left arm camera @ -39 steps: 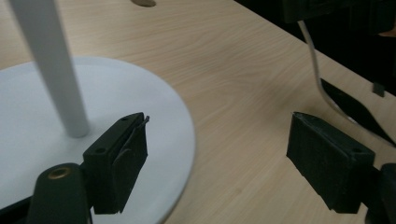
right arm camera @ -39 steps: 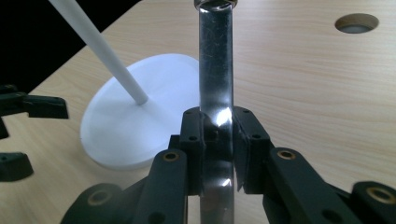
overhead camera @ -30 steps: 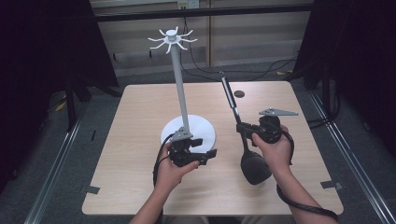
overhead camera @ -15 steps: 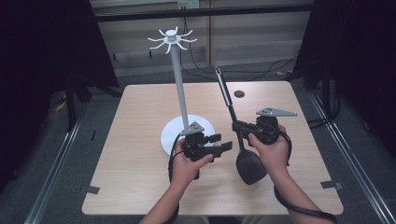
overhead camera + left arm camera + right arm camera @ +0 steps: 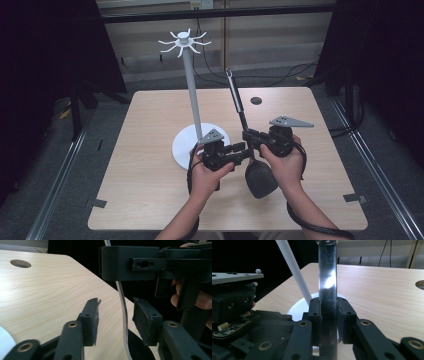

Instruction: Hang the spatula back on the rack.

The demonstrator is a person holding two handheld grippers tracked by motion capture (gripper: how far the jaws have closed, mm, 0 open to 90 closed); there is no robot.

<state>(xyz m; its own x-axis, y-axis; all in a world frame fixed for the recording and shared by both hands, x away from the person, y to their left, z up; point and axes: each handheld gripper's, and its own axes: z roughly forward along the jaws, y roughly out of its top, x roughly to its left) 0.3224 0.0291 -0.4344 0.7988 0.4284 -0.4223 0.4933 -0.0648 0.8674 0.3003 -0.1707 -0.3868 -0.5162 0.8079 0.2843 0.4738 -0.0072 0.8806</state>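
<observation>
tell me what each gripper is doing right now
left gripper: open, jaws just closing around the ladle's thin neck, pads not touching it.
right gripper: shut on the ladle handle.

A light wooden desk (image 5: 150,165) with rounded corners and a round cable hole (image 5: 256,100) stands on grey floor (image 5: 65,165). Black curtains (image 5: 45,55) hang on both sides; cables (image 5: 300,70) trail along the pale back wall (image 5: 280,35).

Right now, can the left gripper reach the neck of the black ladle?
Probably yes. The left gripper has been closing, its open jaws already either side of the ladle neck, nothing between. The right gripper clamps the handle.
</observation>
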